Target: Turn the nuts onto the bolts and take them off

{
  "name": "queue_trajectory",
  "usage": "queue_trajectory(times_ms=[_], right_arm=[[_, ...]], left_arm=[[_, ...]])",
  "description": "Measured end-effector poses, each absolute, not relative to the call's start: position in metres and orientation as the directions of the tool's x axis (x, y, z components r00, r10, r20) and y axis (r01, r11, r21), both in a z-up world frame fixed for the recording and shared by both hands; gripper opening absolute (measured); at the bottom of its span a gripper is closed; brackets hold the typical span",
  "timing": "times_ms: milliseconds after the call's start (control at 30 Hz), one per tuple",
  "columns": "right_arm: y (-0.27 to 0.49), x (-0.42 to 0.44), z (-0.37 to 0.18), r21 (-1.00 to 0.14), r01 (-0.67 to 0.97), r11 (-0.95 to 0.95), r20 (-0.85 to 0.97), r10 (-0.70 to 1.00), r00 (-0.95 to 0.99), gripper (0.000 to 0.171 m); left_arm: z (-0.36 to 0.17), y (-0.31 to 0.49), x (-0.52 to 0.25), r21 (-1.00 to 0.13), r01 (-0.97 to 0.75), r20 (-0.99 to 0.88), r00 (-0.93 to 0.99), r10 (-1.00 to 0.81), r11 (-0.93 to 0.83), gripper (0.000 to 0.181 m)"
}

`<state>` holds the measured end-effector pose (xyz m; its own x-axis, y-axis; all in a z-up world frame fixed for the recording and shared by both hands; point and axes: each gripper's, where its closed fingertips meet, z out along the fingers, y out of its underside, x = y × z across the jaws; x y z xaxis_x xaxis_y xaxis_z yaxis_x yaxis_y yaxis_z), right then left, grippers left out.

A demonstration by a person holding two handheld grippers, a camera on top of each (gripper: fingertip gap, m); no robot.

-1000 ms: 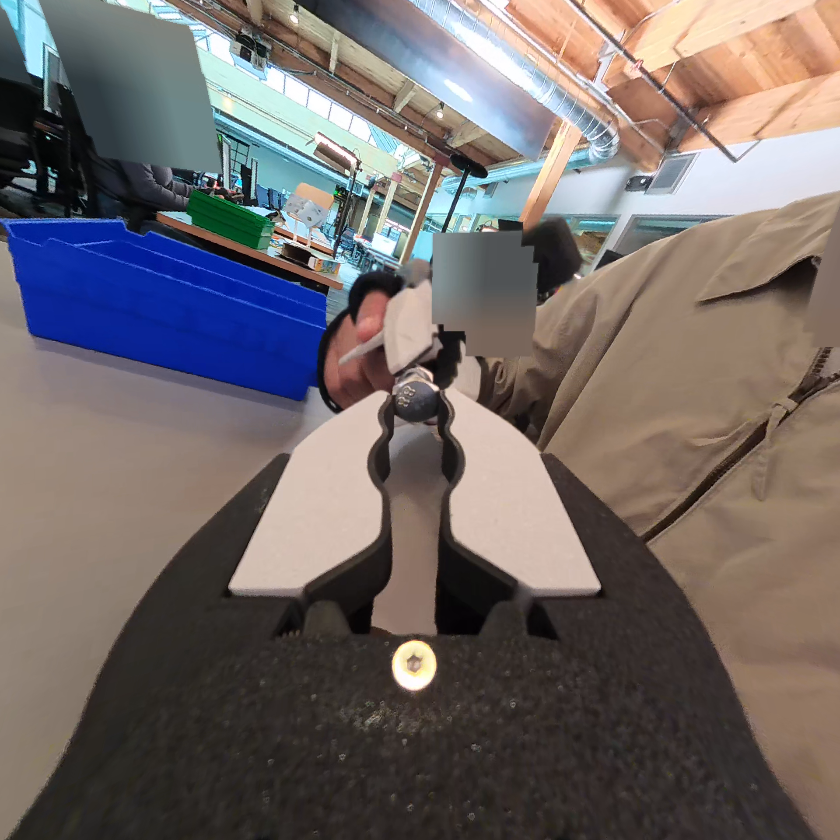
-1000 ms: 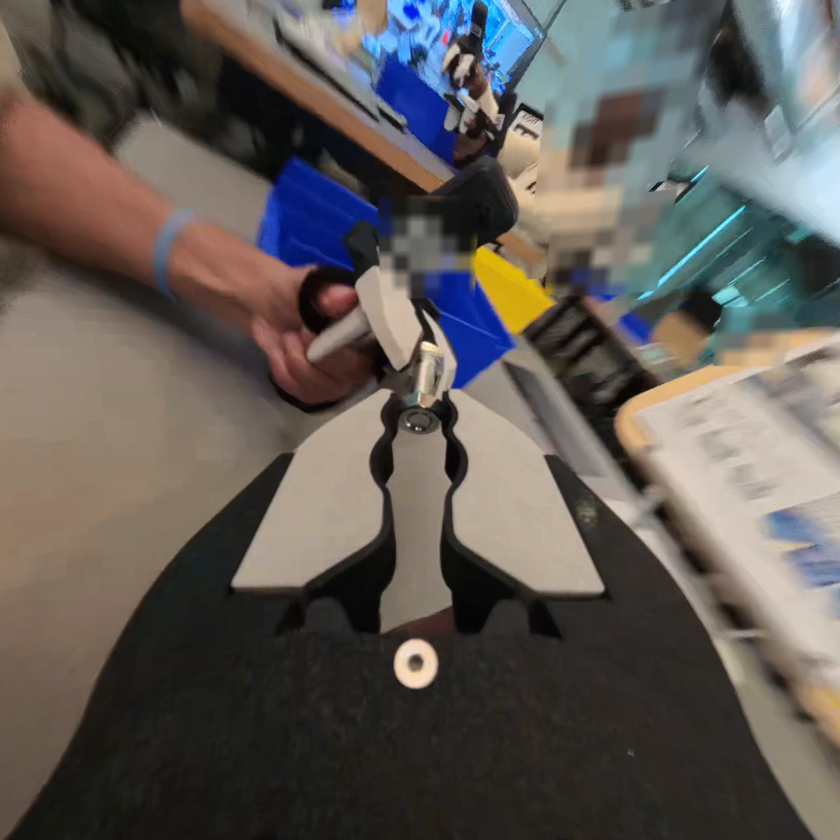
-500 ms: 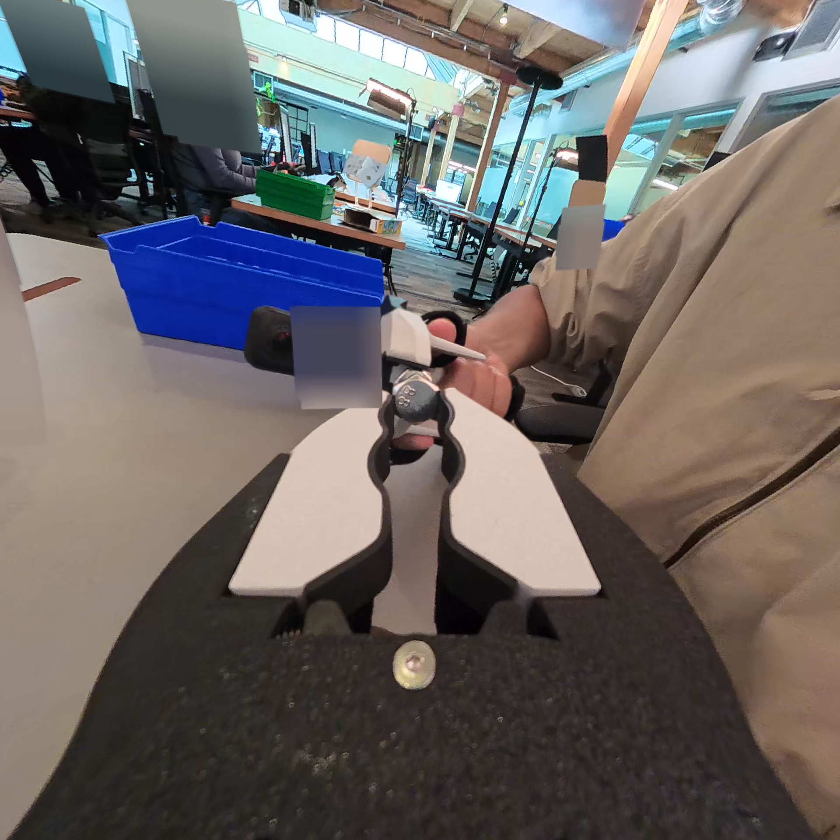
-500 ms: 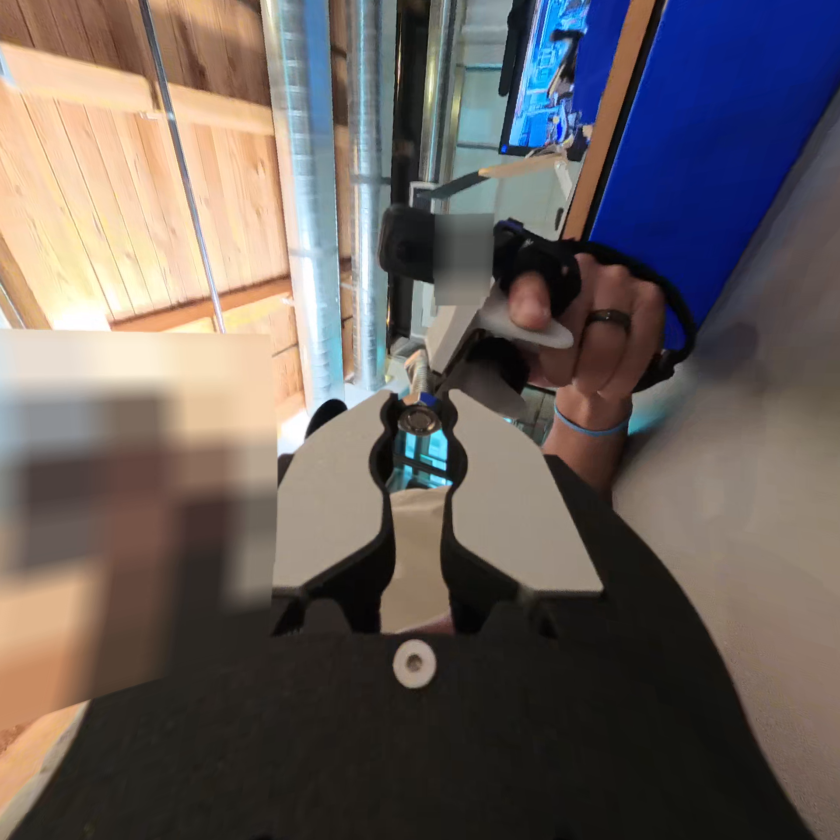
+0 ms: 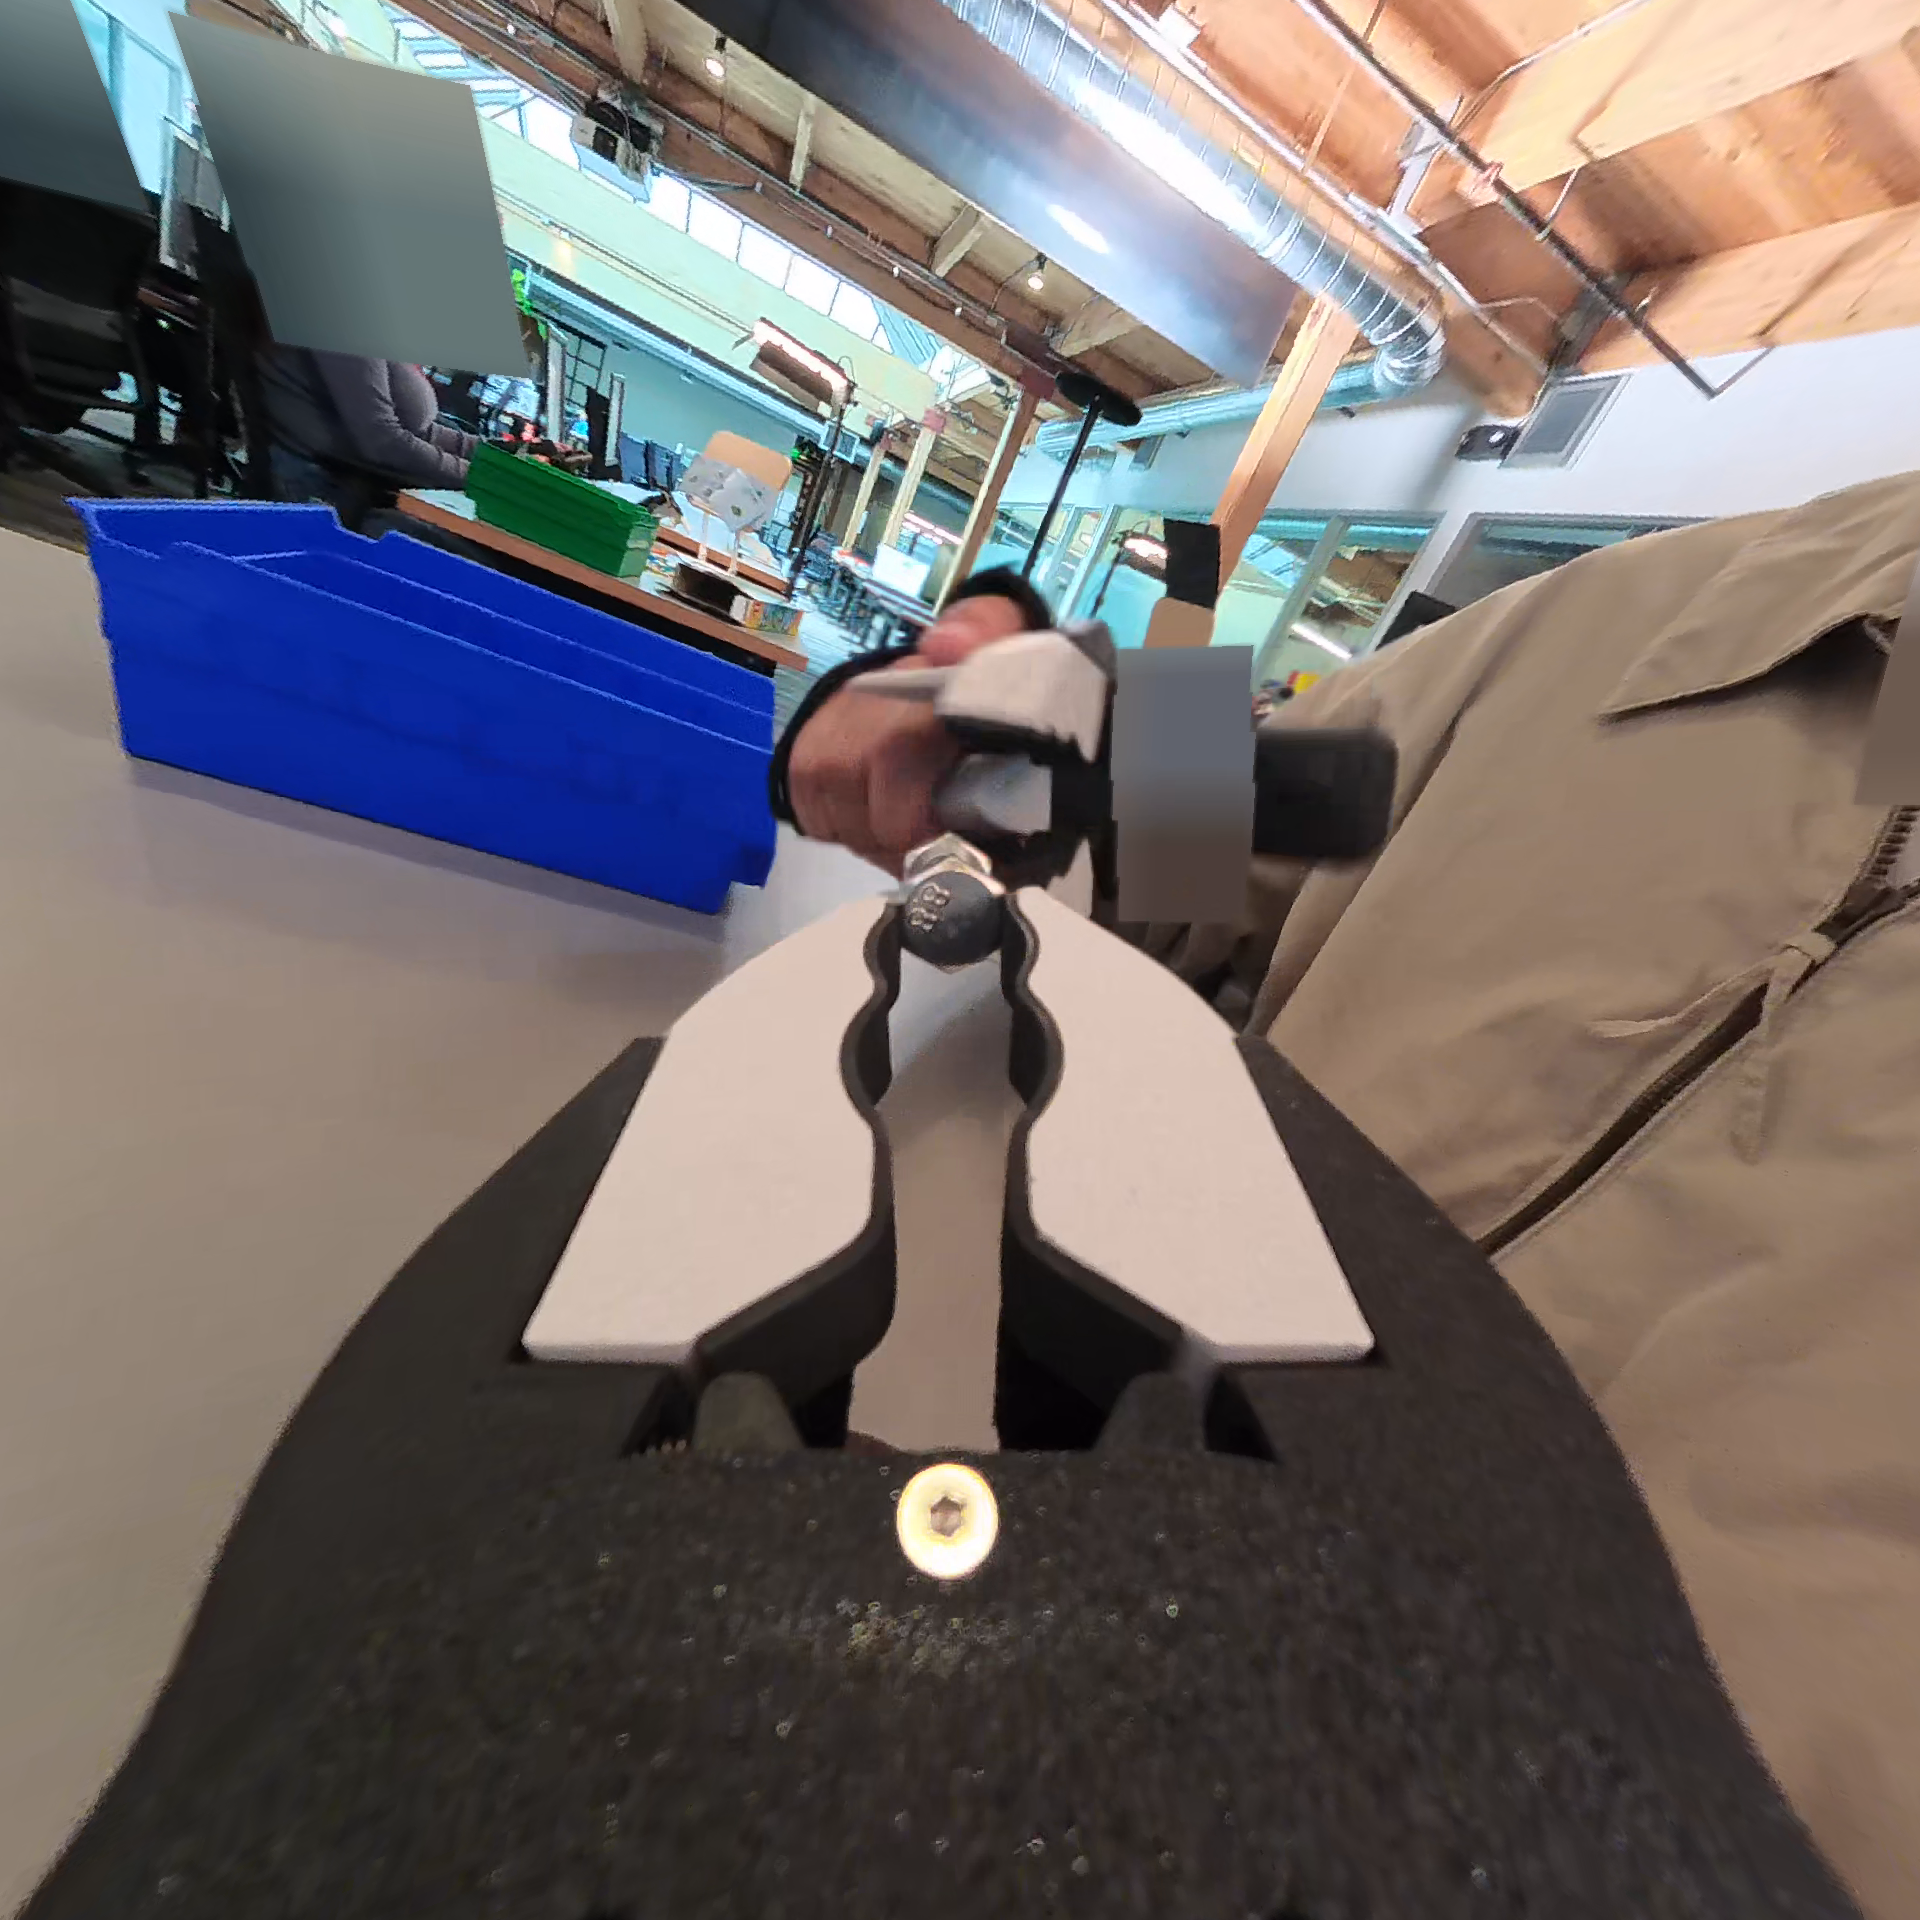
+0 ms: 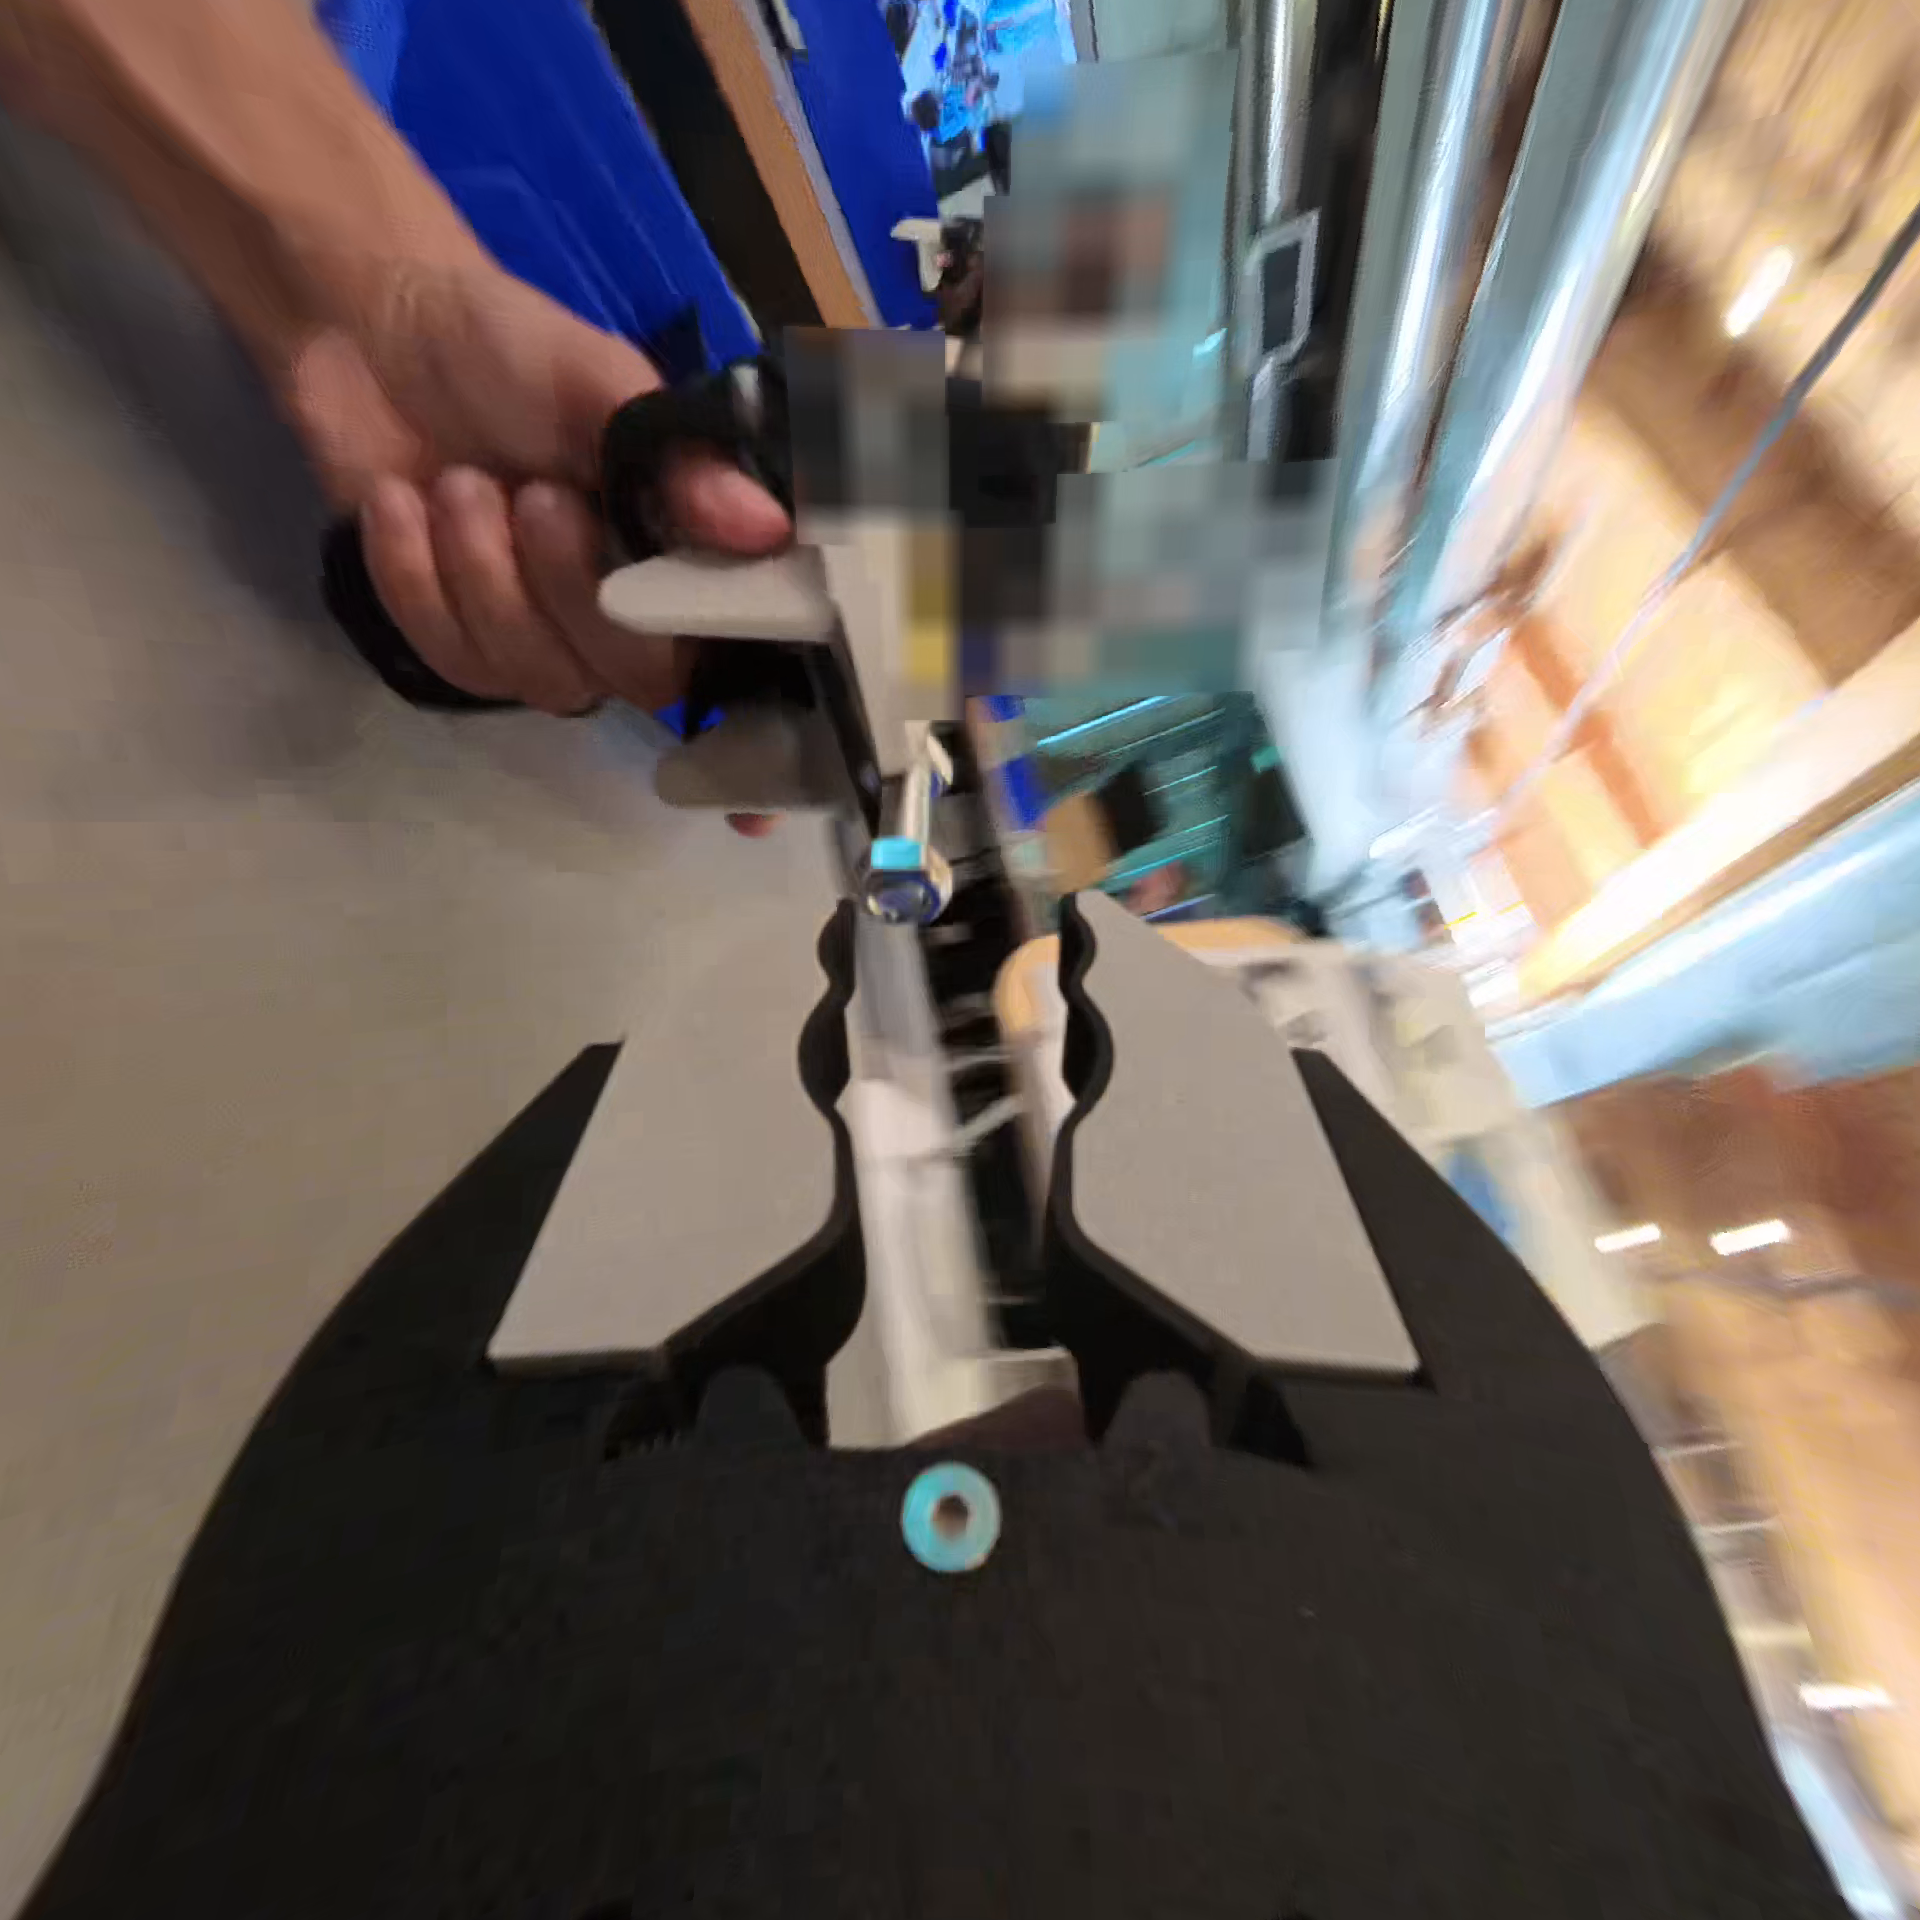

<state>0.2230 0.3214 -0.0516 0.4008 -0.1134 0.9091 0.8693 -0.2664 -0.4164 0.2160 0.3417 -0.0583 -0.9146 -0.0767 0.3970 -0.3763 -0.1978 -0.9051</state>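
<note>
The left gripper (image 5: pixel 951 940) is closed on the hexagonal head of a steel bolt (image 5: pixel 948 920), whose shank points away toward the right gripper (image 5: pixel 1003 748), held in a person's hand (image 5: pixel 862 769) above the grey table (image 5: pixel 312 1039) near a stack of blue bins (image 5: pixel 416 665). In the blurred right wrist view, the right gripper (image 6: pixel 961 925) stands parted with nothing between its fingers. The nut (image 6: pixel 902 888) sits on the bolt's threaded end just beyond the tip of its left finger (image 6: pixel 717 1143).
</note>
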Motion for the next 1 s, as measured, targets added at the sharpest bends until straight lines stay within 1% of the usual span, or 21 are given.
queue_trajectory(times_ms=[33, 67, 133, 200, 267, 333, 400, 467, 500, 533, 567, 633, 700, 733, 800, 833, 867, 900, 933, 967, 1000], right_arm=[[0.323, 0.216, -0.050, -0.284, 0.920, -0.271, 0.958, -0.113, 0.263, 0.033], [0.326, 0.212, -0.051, -0.210, 0.938, -0.275, 0.977, -0.101, 0.189, 0.031], [0.330, 0.211, -0.054, -0.166, 0.944, -0.287, 0.985, -0.087, 0.147, 0.031], [0.331, 0.211, -0.056, -0.128, 0.950, -0.286, 0.991, -0.069, 0.113, 0.019], [0.332, 0.209, -0.054, -0.141, 0.953, -0.269, 0.989, -0.074, 0.125, 0.017], [0.333, 0.210, -0.055, -0.292, 0.922, -0.254, 0.956, -0.058, 0.287, 0.017], [0.334, 0.210, -0.056, -0.551, 0.807, -0.214, 0.828, -0.024, 0.560, 0.017], [0.335, 0.210, -0.056, -0.808, 0.562, -0.174, 0.567, 0.024, 0.823, 0.017], [0.335, 0.209, -0.055, -0.903, 0.402, -0.153, 0.398, 0.057, 0.916, 0.017], [0.335, 0.209, -0.054, -0.964, 0.226, -0.137, 0.214, 0.096, 0.972, 0.017], [0.335, 0.209, -0.054, -0.991, 0.035, -0.132, 0.016, 0.139, 0.990, 0.017], [0.335, 0.211, -0.055, -0.930, -0.333, -0.154, -0.361, 0.233, 0.903, 0.017], [0.335, 0.212, -0.058, -0.762, -0.615, -0.202, -0.646, 0.304, 0.700, 0.017], [0.335, 0.212, -0.060, -0.651, -0.722, -0.235, -0.752, 0.331, 0.570, 0.017], [0.334, 0.211, -0.063, -0.346, -0.875, -0.340, -0.904, 0.369, 0.214, 0.018], [0.334, 0.213, -0.065, -0.192, -0.906, -0.378, -0.927, 0.373, 0.041, 0.019], [0.333, 0.213, -0.067, -0.098, -0.909, -0.406, -0.922, 0.382, -0.071, 0.019], [0.333, 0.212, -0.069, -0.078, -0.907, -0.414, -0.912, 0.398, -0.103, 0.020], [0.332, 0.212, -0.070, -0.103, -0.911, -0.399, -0.907, 0.414, -0.079, 0.021], [0.331, 0.213, -0.069, -0.157, -0.917, -0.367, -0.903, 0.428, -0.017, 0.022], [0.330, 0.215, -0.065, -0.247, -0.916, -0.317, -0.891, 0.447, 0.085, 0.022]], left_arm=[[-0.058, 0.341, 0.215, -0.900, -0.388, 0.406, -0.912, -0.060, -0.197, 0.017], [-0.058, 0.340, 0.215, -0.897, -0.392, 0.410, -0.911, -0.054, -0.204, 0.017], [-0.058, 0.338, 0.211, -0.892, -0.404, 0.418, -0.908, -0.028, -0.202, 0.017], [-0.058, 0.336, 0.210, -0.893, -0.405, 0.417, -0.909, -0.022, -0.198, 0.017], [-0.054, 0.337, 0.209, -0.887, -0.408, 0.420, -0.908, -0.008, -0.214, 0.017], [-0.056, 0.338, 0.209, -0.902, -0.383, 0.397, -0.917, -0.036, -0.198, 0.017], [-0.057, 0.338, 0.209, -0.918, -0.355, 0.371, -0.926, -0.066, -0.178, 0.017], [-0.056, 0.339, 0.209, -0.927, -0.334, 0.351, -0.933, -0.083, -0.169, 0.017], [-0.056, 0.339, 0.208, -0.931, -0.325, 0.342, -0.936, -0.087, -0.164, 0.017], [-0.055, 0.339, 0.208, -0.934, -0.319, 0.336, -0.937, -0.092, -0.163, 0.017], [-0.055, 0.339, 0.209, -0.936, -0.313, 0.331, -0.938, -0.102, -0.161, 0.017], [-0.057, 0.339, 0.210, -0.941, -0.304, 0.322, -0.939, -0.120, -0.151, 0.017], [-0.060, 0.339, 0.212, -0.947, -0.292, 0.310, -0.940, -0.145, -0.134, 0.017], [-0.061, 0.339, 0.212, -0.950, -0.285, 0.302, -0.941, -0.152, -0.125, 0.017], [-0.063, 0.338, 0.212, -0.955, -0.276, 0.291, -0.943, -0.162, -0.108, 0.017], [-0.065, 0.337, 0.214, -0.959, -0.266, 0.279, -0.943, -0.182, -0.095, 0.017], [-0.067, 0.336, 0.214, -0.961, -0.265, 0.275, -0.944, -0.184, -0.080, 0.017], [-0.068, 0.336, 0.213, -0.961, -0.267, 0.276, -0.944, -0.179, -0.072, 0.017], [-0.069, 0.335, 0.213, -0.962, -0.265, 0.274, -0.944, -0.183, -0.073, 0.017], [-0.068, 0.335, 0.214, -0.961, -0.266, 0.276, -0.943, -0.186, -0.077, 0.017], [-0.067, 0.335, 0.214, -0.958, -0.273, 0.285, -0.942, -0.179, -0.092, 0.017]])
